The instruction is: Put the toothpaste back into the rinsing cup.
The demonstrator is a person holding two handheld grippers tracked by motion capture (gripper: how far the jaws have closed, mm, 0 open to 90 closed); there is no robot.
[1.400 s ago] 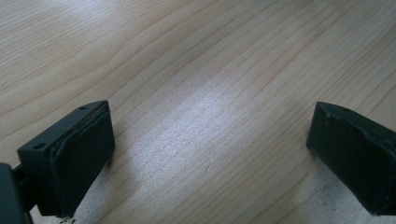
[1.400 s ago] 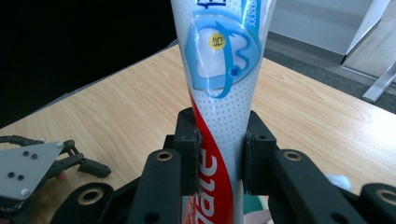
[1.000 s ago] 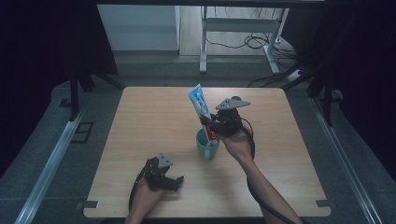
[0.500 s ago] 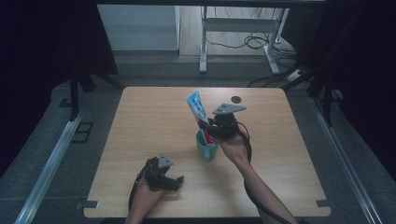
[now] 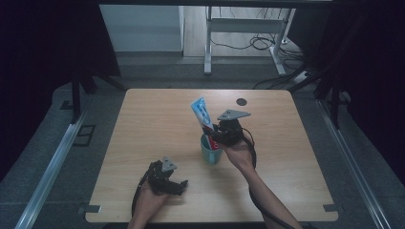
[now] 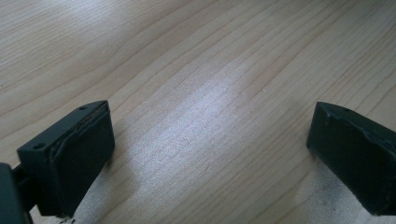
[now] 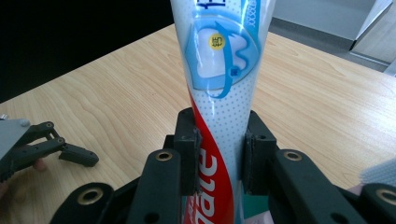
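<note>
Wooden desk [image 5: 157,119] in a dark room: the right gripper [image 5: 220,135] has its jaws clenched on a toothpaste tube [image 5: 202,114] standing tilted in a teal cup [image 5: 209,153], seemingly mid-placement, while the left gripper [image 5: 166,180] rests released near the front edge.

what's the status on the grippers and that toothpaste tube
Right gripper shut on toothpaste tube, lower end in teal cup. Left gripper open, on bare table. Nothing in the way.

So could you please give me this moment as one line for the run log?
right gripper: shut on toothpaste tube, over teal cup | left gripper: open, low over table, holding nothing
</note>
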